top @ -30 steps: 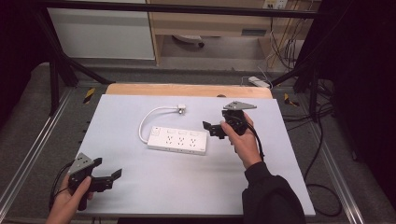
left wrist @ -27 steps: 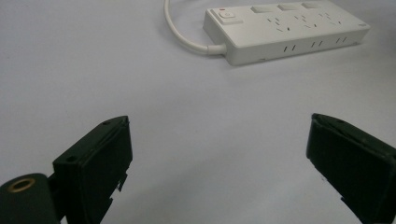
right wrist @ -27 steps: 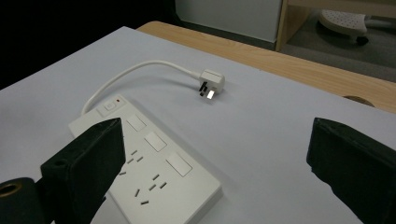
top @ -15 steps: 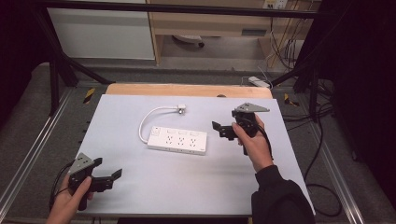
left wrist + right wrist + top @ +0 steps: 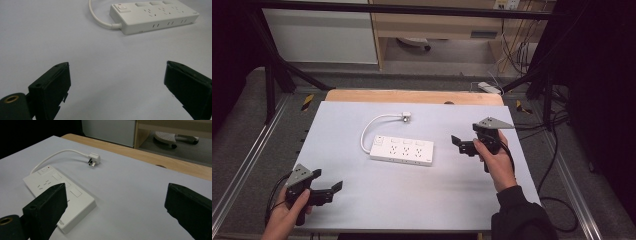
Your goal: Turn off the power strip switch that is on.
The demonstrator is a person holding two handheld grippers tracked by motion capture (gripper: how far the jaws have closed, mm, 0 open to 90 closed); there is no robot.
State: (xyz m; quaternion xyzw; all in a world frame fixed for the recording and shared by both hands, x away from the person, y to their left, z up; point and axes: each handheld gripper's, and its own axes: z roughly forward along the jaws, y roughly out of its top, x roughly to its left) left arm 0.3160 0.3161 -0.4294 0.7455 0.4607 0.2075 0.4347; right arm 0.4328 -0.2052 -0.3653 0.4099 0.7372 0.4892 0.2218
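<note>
Grippers waiting: I am holding my right gripper (image 5: 460, 144) released beside the white power strip (image 5: 402, 150) lying mid-table, my left gripper (image 5: 328, 189) parted near the front edge, leaving approach room.

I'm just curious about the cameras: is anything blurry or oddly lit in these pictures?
High view: table evenly lit, surroundings dark. Left gripper view: power strip fairly sharp, near jaws soft, with faint shadows below. Right gripper view: plug clear, jaws blurred; no strong glare.

White power strip (image 5: 402, 150) with red light, pale grey table (image 5: 412, 200), black tools.
</note>
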